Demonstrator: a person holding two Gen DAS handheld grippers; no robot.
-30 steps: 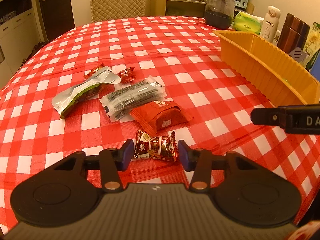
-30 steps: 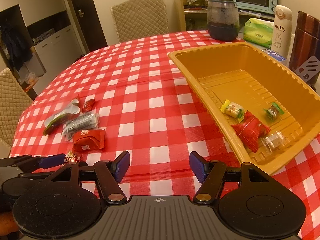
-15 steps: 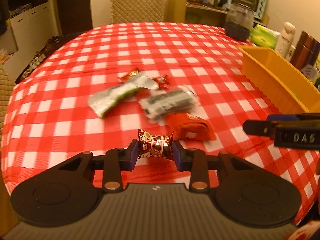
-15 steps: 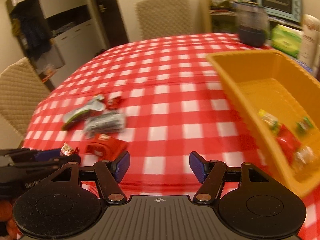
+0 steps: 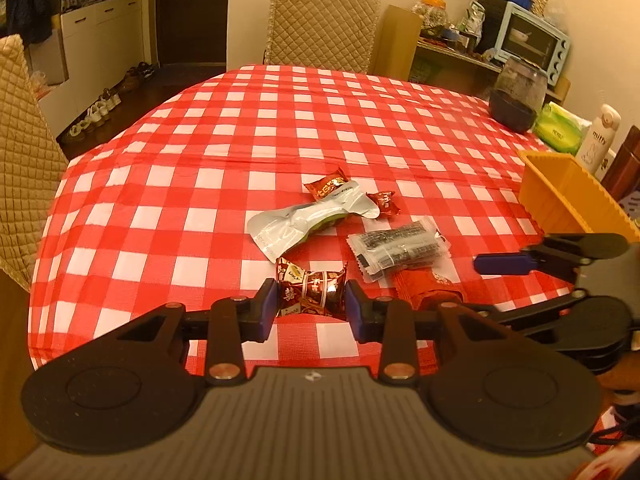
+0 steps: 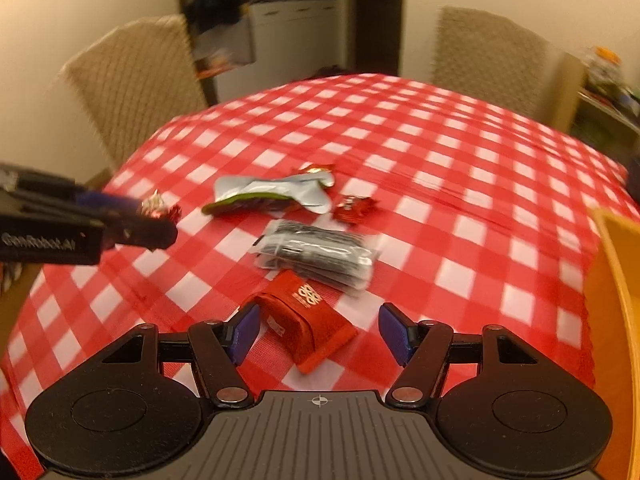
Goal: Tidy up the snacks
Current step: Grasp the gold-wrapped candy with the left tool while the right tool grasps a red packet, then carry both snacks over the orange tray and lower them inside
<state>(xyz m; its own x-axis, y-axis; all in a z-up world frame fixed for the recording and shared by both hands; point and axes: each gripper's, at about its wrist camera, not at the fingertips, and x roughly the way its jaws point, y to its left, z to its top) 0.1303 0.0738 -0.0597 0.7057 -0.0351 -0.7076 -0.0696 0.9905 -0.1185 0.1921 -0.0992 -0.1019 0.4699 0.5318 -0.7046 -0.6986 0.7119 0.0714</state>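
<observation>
The left gripper point(image 5: 311, 303) is clamped on a foil-wrapped red candy point(image 5: 311, 293), its blue pads pressing the twisted wrapper from both sides, the candy clear of the red-and-white checked tablecloth point(image 5: 200, 208). The right gripper point(image 6: 319, 330) stands wide with nothing pinched; its 2 blue pads straddle the near end of a red snack packet point(image 6: 306, 320) that lies flat on the cloth, neither pad touching it.

Just past that packet, and overlapping its far edge, is a clear wrapper of dark sticks point(image 6: 316, 254). Beyond it lies a silver-and-green pouch point(image 5: 308, 220), with a small red candy point(image 5: 385, 203) just beside its right end and another red-brown wrapped sweet point(image 5: 326, 187) partly tucked under its far edge.

To the right, an orange plastic bin point(image 5: 568, 196) sits at the table edge (only its ribbed outer wall and rim show here). Behind it along the wall stand a white bottle point(image 5: 598, 140), a green tissue pack point(image 5: 560, 130) and a dark glass jar point(image 5: 516, 100). A quilted chair point(image 5: 320, 28) is at the far side of the table.
</observation>
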